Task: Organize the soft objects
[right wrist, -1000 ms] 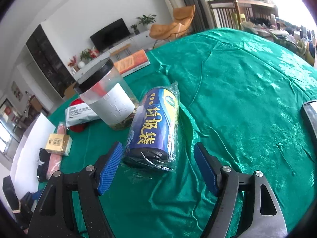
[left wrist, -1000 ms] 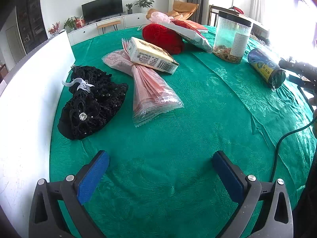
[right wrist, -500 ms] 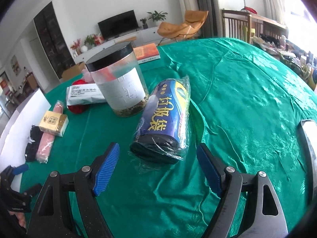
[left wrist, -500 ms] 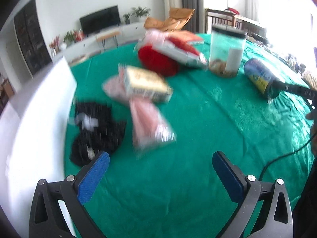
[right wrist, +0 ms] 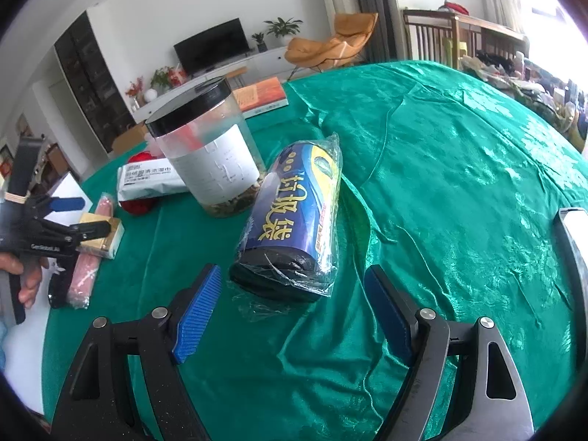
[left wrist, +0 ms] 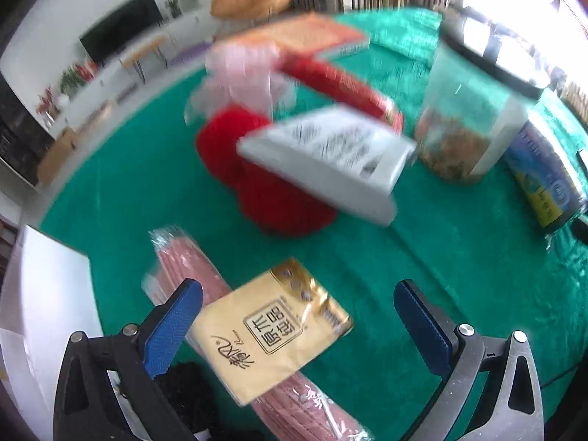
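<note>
While the left gripper [left wrist: 297, 316] hangs with its blue-padded jaws spread wide and nothing pinched between them, it sits over a flat yellow paper-wrapped packet printed with dark characters [left wrist: 272, 327], which lies across a long pink bundle sealed in clear plastic [left wrist: 183, 261]. A black lacy fabric piece [left wrist: 187, 393] shows just under the left finger, beside a white board [left wrist: 47, 294] at the table's edge. Farther along the green patterned tablecloth [left wrist: 422, 257] sit a red knitted yarn ball [left wrist: 257, 183], a white soft pack of wet wipes [left wrist: 330, 158] leaning on it, a pale pink gauze bow [left wrist: 239, 77] and an orange-covered book [left wrist: 305, 36]; this view is blurred. The right gripper [right wrist: 294, 316] is likewise released, its jaws having just been opening, with empty cloth between them and a dark blue roll of rubbish bags in crinkled clear wrap [right wrist: 294, 224] lying just beyond the pads, not touched. Just beside that roll stands a clear plastic jar with a black lid [right wrist: 209, 154], some dried bits at its bottom. At the left edge of the right view a person's hand [right wrist: 25, 275] holds the left gripper's handle.
</note>
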Available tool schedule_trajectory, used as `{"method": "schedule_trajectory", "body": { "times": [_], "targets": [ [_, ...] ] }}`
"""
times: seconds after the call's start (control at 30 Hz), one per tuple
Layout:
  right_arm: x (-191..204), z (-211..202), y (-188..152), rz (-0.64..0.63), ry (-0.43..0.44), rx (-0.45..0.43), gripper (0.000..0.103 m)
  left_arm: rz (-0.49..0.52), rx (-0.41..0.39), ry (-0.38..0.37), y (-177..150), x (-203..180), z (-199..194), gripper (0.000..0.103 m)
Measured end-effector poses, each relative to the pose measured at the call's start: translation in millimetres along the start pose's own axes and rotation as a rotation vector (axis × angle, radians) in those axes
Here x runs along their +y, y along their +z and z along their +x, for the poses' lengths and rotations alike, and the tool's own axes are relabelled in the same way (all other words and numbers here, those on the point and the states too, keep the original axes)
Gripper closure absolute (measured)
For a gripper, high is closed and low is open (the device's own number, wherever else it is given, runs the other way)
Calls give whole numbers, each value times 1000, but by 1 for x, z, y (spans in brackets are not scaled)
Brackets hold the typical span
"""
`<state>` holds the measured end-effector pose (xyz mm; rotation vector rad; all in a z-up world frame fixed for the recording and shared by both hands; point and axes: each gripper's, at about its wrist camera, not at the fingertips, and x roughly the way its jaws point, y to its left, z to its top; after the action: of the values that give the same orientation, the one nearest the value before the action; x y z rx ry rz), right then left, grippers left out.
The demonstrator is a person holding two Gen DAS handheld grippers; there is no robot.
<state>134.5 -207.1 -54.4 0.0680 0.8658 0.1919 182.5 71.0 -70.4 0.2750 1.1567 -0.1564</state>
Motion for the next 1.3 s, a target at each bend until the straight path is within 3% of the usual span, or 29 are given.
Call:
{"method": "schedule_trajectory", "body": {
  "times": [0.07,0.13,0.17,0.2,0.3,0.57,0.6,0.63,0.7,0.83,0.93,0.97,1.0,1.03,1.1,1.13,1.23,1.3],
  "targets": [
    [-2,-1,0,13,0,-1,21,8,22,-94,-6,-4,-8,1],
    [-5,-1,0,27,3,-5,21,-28,49,-365,-16,-7,-25,1],
    [-6,-1,0,34,9,-5,21,-40,61,-463,-21,-9,-33,1],
    [-7,-1,0,41,16,-4,21,-32,47,-469,-25,-12,-39,1],
    [-8,1,0,50,28,6,21,-10,-6,-308,-30,-17,-47,1],
    [-11,-3,0,65,8,-11,21,73,-33,-101,-37,-57,-19,2],
    [-11,-5,0,68,8,-17,21,73,-39,-78,-38,-60,-16,11],
    [-11,-7,1,68,11,-28,21,68,-39,-68,-39,-61,-12,31],
    [-10,-10,6,61,35,-47,21,40,-32,-47,-44,-60,-5,50],
    [-1,-3,33,29,50,40,21,-78,-81,-87,-49,-46,-7,51],
    [13,26,51,-61,-53,198,23,-150,-111,-126,-54,-35,-17,51],
    [16,41,52,-103,-90,288,28,-171,-130,-140,-56,-30,-24,51],
    [14,47,52,-100,-54,314,50,-190,-155,-154,-59,-25,-34,51],
    [10,45,54,-72,-38,304,50,-205,-177,-164,-60,-21,-43,51],
    [7,35,55,-84,-112,269,51,-244,-225,-188,-69,-9,-65,51],
    [4,27,56,-71,-109,246,51,-260,-244,-198,-75,-4,-75,51],
    [0,-8,60,18,-3,176,51,-315,-306,-212,-98,21,-114,51],
    [20,-34,65,-14,43,135,51,-367,-339,-200,-127,44,-141,51]
  ]
}}
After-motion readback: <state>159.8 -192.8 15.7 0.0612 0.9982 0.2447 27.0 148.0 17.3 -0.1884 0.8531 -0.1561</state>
